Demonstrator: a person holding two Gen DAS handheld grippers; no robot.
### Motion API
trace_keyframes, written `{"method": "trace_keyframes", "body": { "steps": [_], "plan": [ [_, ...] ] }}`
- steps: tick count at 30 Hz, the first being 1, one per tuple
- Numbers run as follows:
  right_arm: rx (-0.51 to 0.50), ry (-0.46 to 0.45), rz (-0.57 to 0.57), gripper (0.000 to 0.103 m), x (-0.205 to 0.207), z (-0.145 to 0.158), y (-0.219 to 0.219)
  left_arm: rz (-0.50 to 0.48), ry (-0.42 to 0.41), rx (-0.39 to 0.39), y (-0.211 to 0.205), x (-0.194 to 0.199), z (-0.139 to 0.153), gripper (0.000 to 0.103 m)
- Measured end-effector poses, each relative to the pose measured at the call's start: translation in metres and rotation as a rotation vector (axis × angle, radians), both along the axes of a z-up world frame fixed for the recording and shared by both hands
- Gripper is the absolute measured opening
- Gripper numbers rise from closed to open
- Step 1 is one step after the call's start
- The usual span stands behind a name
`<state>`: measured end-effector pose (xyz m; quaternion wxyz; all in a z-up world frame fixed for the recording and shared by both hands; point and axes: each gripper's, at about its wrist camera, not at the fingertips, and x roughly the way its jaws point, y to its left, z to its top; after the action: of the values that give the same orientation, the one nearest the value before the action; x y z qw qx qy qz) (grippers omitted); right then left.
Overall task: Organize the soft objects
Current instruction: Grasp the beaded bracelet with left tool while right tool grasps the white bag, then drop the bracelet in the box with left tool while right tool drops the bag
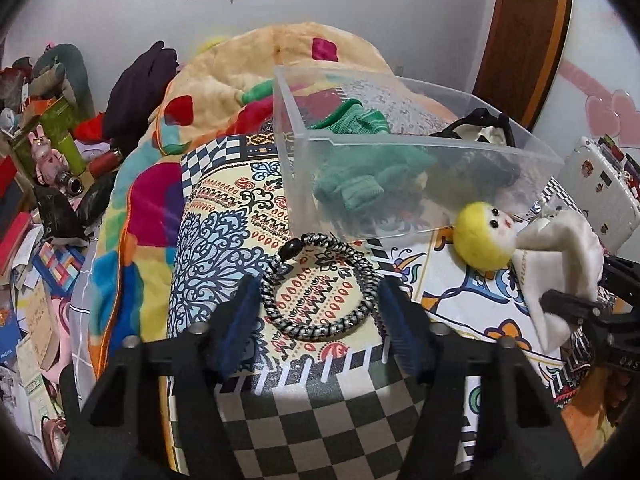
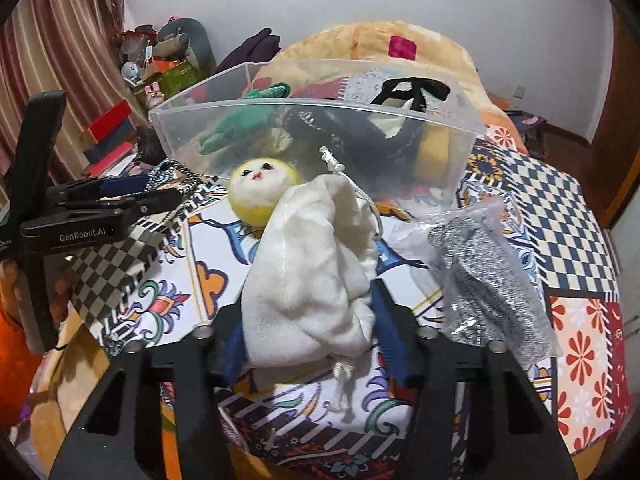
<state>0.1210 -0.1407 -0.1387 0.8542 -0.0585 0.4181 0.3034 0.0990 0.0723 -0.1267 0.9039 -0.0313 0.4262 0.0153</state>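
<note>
The white cloth bag (image 2: 310,276) is clamped by the right gripper (image 2: 308,344) before the clear bin (image 2: 460,168), its fingertips being hidden by cloth, while the braided cord (image 1: 320,284) is framed by the spread left gripper (image 1: 318,300).

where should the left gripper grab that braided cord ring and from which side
Take the braided cord ring on its near arc, coming straight down from above. It lies flat on the patterned cloth between the open fingers of the left gripper, so a side approach would only slide over it. Avoid the far-left black bead, which looks hard and slippery.
</note>
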Motion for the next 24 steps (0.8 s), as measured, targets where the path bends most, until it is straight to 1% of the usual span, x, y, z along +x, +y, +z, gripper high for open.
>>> {"method": "trace_keyframes", "body": {
  "steps": [2, 3, 5, 6, 8, 9, 11, 14, 17, 24],
  "plan": [
    [0.003, -0.001, -0.008, 0.032, 0.0, 0.001, -0.003, 0.001, -0.006, -0.002, 0.001, -0.002, 0.0, 0.046],
    [0.009, 0.001, -0.013, 0.03, -0.001, 0.001, -0.007, 0.0, -0.009, 0.0, 0.002, -0.003, 0.0, 0.044],
    [0.016, 0.001, -0.021, 0.022, -0.001, 0.002, -0.012, -0.002, -0.014, 0.002, 0.003, -0.006, 0.0, 0.034],
    [0.017, -0.003, -0.027, 0.022, -0.002, 0.003, -0.015, -0.002, -0.015, 0.002, 0.003, -0.007, 0.0, 0.032],
    [0.019, -0.015, -0.039, 0.021, -0.003, 0.007, -0.019, -0.003, -0.017, -0.004, 0.005, -0.009, 0.001, 0.023],
    [0.023, -0.022, -0.046, 0.02, -0.003, 0.009, -0.022, -0.005, -0.016, -0.005, 0.005, -0.011, 0.001, 0.021],
    [0.032, -0.035, -0.058, 0.02, -0.003, 0.014, -0.027, -0.007, -0.015, -0.004, 0.005, -0.013, 0.001, 0.013],
    [0.056, -0.06, -0.076, 0.02, -0.004, 0.025, -0.035, -0.014, -0.026, -0.002, 0.003, -0.019, 0.006, 0.013],
    [0.074, -0.093, -0.092, 0.02, -0.005, 0.037, -0.041, -0.025, -0.062, 0.018, -0.002, -0.025, 0.016, 0.013],
    [0.1, -0.182, -0.118, 0.02, -0.003, 0.068, -0.041, -0.062, -0.157, 0.013, -0.013, -0.028, 0.052, 0.013]
  ]
}}
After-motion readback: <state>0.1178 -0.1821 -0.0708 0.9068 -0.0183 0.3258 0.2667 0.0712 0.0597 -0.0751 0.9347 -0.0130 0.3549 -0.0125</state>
